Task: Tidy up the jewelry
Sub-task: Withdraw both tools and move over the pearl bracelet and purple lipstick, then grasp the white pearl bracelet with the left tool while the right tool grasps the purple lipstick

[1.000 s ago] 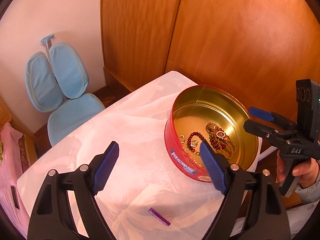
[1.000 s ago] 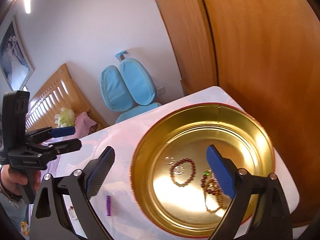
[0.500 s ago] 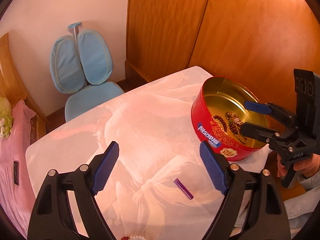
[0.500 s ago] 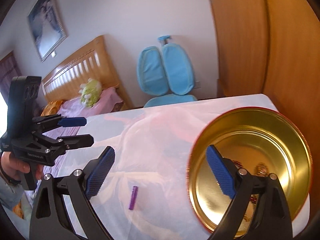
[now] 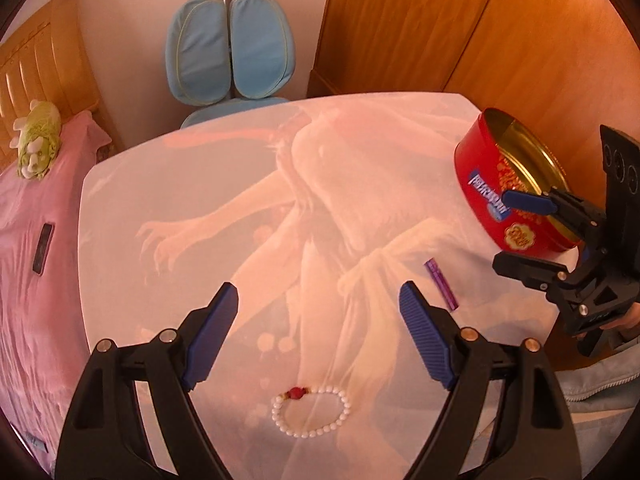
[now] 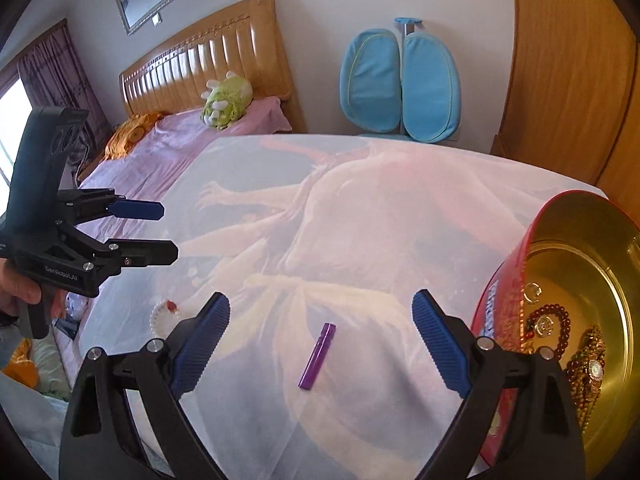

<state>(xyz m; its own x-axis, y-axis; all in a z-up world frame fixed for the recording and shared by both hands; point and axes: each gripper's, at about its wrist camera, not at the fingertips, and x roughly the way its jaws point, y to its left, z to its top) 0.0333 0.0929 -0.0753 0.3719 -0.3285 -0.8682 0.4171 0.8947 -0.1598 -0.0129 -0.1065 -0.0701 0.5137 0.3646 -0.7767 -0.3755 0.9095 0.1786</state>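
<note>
A white pearl bracelet [image 5: 310, 410] with a red bead lies on the white printed tablecloth [image 5: 280, 208], just below my open, empty left gripper [image 5: 318, 322]. It also shows in the right wrist view [image 6: 164, 312]. A small purple tube [image 5: 442, 285] lies to the right; in the right wrist view the tube [image 6: 317, 355] sits between the fingers of my open, empty right gripper [image 6: 320, 332]. A red round tin [image 5: 508, 188] with a gold inside stands at the right edge. It holds bead bracelets and a watch [image 6: 576, 356].
A blue chair [image 5: 230, 48] stands behind the table. A bed with a pink sheet [image 5: 36, 248], a green plush toy [image 5: 36, 140] and a phone [image 5: 42, 248] is at the left. Wooden wardrobe doors [image 5: 480, 28] are at the back right.
Both grippers have swung left, away from the tin and toward the table's middle. The pearl bracelet has come into view under the left gripper. Both stay open.
</note>
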